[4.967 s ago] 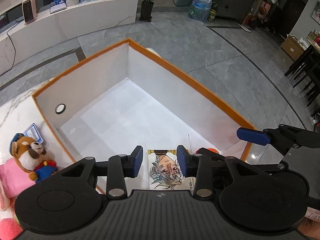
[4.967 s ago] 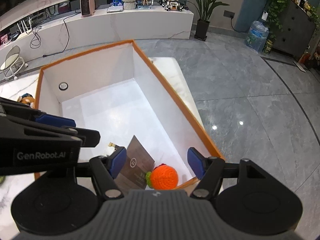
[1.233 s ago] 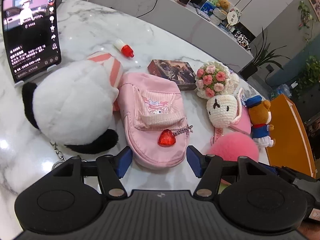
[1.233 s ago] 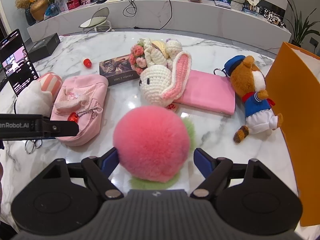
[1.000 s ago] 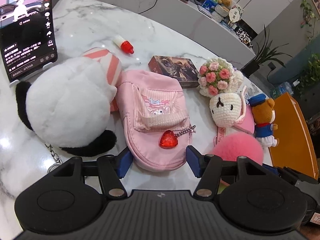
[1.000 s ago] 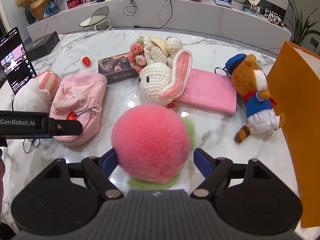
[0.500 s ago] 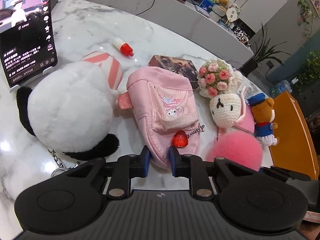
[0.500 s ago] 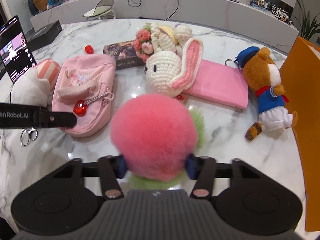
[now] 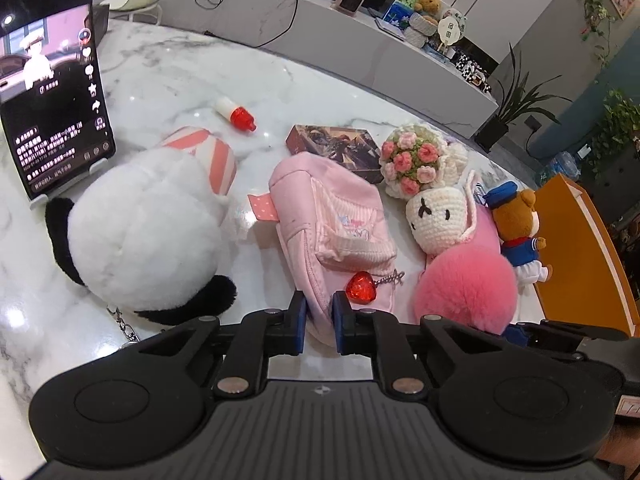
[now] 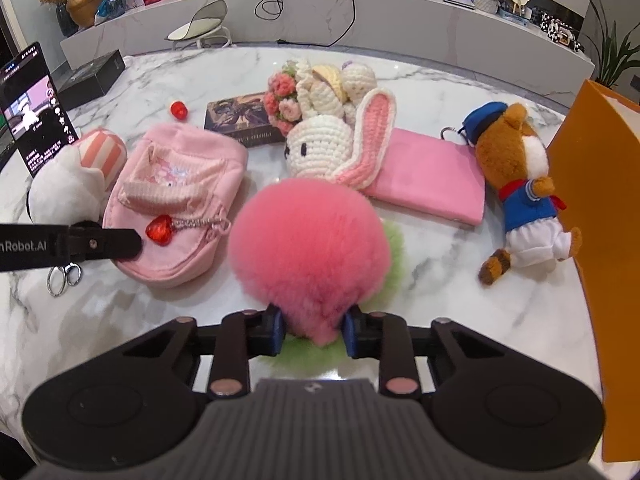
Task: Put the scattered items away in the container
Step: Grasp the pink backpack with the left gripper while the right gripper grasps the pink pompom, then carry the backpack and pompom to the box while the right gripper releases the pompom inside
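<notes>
A pink pouch with a red heart charm lies on the marble table. My left gripper is closing, and its blue pads pinch the pouch's near end. A pink fluffy ball with green fur under it sits to the right of the pouch. My right gripper is also closing, its pads pressed into the ball's near side. The orange container stands at the table's right edge, its inside hidden. In the right wrist view the left gripper's finger reaches the pouch from the left.
A white-and-black plush and a propped phone lie left of the pouch. Behind are a crochet bunny, a crochet bouquet, a card box, a red-capped bottle, a flat pink case and a sailor bear.
Both grippers' jaws went from wide to narrow, the left squeezing the pouch's end, the right squeezing the fluffy ball. The pouch's near end bunched and turned slightly.
</notes>
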The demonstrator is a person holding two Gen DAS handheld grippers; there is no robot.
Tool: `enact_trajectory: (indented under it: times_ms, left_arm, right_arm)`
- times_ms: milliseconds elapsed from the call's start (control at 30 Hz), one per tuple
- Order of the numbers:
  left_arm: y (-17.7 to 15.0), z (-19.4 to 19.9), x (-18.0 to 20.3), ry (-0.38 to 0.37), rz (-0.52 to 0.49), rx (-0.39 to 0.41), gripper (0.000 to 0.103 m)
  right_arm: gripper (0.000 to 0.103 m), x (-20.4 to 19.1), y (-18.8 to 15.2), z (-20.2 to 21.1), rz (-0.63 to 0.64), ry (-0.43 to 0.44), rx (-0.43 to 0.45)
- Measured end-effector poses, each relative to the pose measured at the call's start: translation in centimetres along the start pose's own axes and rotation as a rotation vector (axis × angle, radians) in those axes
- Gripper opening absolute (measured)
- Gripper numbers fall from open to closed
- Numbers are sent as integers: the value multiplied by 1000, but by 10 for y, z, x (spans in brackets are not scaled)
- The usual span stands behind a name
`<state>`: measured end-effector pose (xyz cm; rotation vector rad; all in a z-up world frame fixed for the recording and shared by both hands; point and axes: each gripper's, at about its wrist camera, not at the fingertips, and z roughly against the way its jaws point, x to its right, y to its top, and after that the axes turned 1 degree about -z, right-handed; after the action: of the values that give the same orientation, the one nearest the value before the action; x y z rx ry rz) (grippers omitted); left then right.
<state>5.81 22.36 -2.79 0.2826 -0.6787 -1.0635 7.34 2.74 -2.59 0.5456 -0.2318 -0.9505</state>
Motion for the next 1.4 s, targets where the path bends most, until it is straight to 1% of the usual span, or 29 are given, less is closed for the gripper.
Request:
enact_trajectory:
  times_ms: [133, 300, 467, 700, 967, 1200, 1233, 1400]
  left_arm:
    - [0, 9, 5, 14, -43, 30, 12]
    - [-2, 19, 10, 21, -90, 46, 10]
    - [-3, 35, 24, 33, -154, 81, 9]
    - [-3, 51, 41, 66, -201, 99, 9]
    - [4, 74, 71, 100, -268, 118, 9]
    - [6, 85, 93, 91, -295, 126, 9]
    - [6, 87, 97, 90, -300, 129, 9]
    - [6, 93, 112, 80, -320, 141, 9]
  right_arm:
    - [29, 1, 1, 7, -1, -1, 12]
    - [29, 3, 1, 20, -3, -2, 31]
    - [29, 5, 1, 35, -2, 0, 55]
    - [28, 10, 1, 66, -3, -2, 102]
    - [27, 18, 5, 101, -11, -10, 157]
    - [20, 27, 5, 132, -17, -13, 205]
    - [16, 29, 5, 135, -18, -14, 210]
    - [15, 39, 3, 148, -27, -20, 229]
